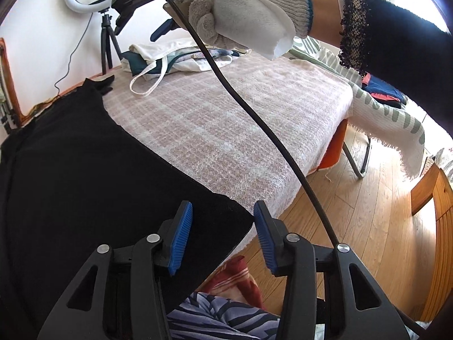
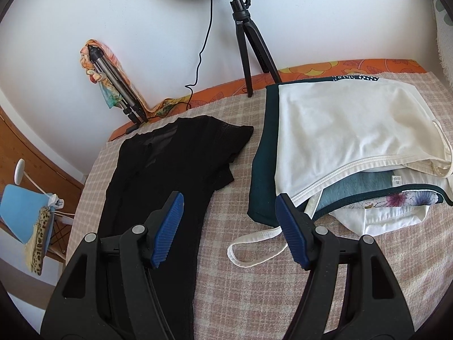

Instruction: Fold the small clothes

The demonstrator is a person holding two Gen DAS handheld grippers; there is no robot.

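Observation:
A black garment (image 1: pixel 85 175) lies flat on the pink checked blanket (image 1: pixel 226 119); in the right wrist view it (image 2: pixel 158 175) stretches from the far edge toward me. My left gripper (image 1: pixel 223 238) is open and empty, hovering over the garment's near corner at the bed edge. My right gripper (image 2: pixel 229 223) is open and empty above the blanket (image 2: pixel 254 297), between the black garment and a pile of folded clothes (image 2: pixel 351 141). The gloved right hand (image 1: pixel 249 8) holding the right gripper shows at the top of the left wrist view.
The pile of white, dark green and floral clothes (image 1: pixel 181 56) sits at the far end. A ring light on a tripod (image 2: pixel 249 42) stands by the wall. A black cable (image 1: pixel 254 119) crosses the left wrist view. Wooden floor (image 1: pixel 368 212) lies to the right.

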